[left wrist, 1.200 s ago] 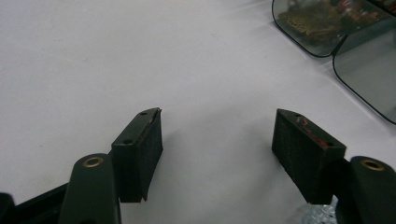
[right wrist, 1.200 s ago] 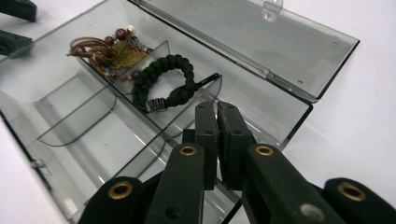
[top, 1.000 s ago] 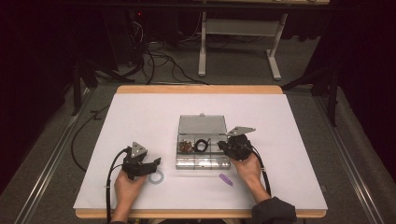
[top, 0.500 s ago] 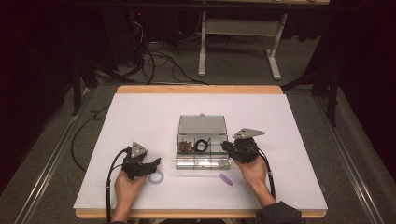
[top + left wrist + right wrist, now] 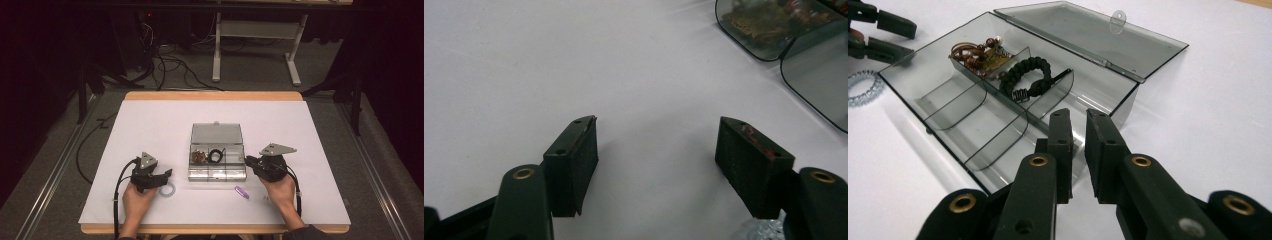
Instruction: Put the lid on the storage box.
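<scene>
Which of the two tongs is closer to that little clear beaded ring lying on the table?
Left. The left tongs hover right beside the clear beaded ring, jaws open. The right tongs are across the table, past the open plastic box, nearly closed and empty.

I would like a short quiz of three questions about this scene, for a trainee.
1. True or false: the lid of the clear box is open.
2. Which compartment item is black: A) the braided bracelet, B) the brown jewellery?
3. Which gripper has the wider gap between its jaws?

Key: 1 true. 2 A. 3 the left gripper; the right gripper shows a narrow gap with nothing held.
</scene>
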Motion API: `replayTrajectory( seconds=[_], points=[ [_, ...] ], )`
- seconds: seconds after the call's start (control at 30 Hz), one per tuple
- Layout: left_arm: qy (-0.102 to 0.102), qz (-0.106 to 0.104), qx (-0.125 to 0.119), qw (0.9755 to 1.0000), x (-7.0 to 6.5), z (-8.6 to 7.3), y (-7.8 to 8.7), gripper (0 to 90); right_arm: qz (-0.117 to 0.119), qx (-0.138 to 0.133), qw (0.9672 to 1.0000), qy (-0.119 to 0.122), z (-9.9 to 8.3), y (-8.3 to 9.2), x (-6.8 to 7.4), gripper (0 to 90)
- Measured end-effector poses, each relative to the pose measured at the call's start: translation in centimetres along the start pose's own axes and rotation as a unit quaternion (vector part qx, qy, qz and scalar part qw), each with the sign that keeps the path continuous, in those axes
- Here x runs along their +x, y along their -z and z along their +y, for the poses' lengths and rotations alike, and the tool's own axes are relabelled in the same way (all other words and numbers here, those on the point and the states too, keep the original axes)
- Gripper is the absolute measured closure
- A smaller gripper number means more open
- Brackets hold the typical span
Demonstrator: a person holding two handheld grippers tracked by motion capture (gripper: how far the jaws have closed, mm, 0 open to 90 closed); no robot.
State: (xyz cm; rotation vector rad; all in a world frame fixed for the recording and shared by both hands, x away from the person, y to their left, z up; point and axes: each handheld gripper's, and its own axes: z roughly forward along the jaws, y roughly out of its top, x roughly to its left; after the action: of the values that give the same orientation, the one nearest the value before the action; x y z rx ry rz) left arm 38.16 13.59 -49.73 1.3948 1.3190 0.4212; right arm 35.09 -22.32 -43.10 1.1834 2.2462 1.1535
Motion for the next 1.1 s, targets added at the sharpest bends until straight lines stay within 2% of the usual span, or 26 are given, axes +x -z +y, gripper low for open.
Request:
replayTrajectory(
  seconds=[0.5,0.8,0.83,0.87,1.03,1.07,1.1],
  points=[
    [0.0,0.001,-0.001,1.0,0.0,0.0,0.0,33.2,-0.004,-0.002,1.0,-0.004,-1.9,2.2,0.0,81.9],
    [-0.001,0.001,-0.001,1.0,0.0,0.0,0.0,32.9,-0.013,0.009,0.9998,-0.011,-3.3,2.9,-0.1,81.9],
    [-0.02,-0.003,0.015,0.9997,0.2,0.0,0.2,32.8,-0.014,0.009,0.9998,-0.009,-3.4,2.9,-0.1,81.8],
    [-0.001,0.002,-0.001,1.0,0.0,0.0,0.0,32.7,-0.015,0.01,0.9998,-0.01,-3.5,3.0,0.0,81.7],
    [-0.001,0.002,0.0,1.0,0.0,0.0,0.0,32.5,-0.019,0.01,0.9997,-0.009,-4.2,3.4,0.4,81.7],
    [-0.021,-0.003,0.015,0.9997,0.2,0.0,0.2,32.5,-0.018,0.01,0.9997,-0.012,-4.3,3.5,0.4,81.6],
    [-0.001,0.002,-0.001,1.0,0.0,0.0,0.0,32.5,-0.018,0.008,0.9998,-0.01,-4.4,3.5,0.5,81.7]
  ],
)
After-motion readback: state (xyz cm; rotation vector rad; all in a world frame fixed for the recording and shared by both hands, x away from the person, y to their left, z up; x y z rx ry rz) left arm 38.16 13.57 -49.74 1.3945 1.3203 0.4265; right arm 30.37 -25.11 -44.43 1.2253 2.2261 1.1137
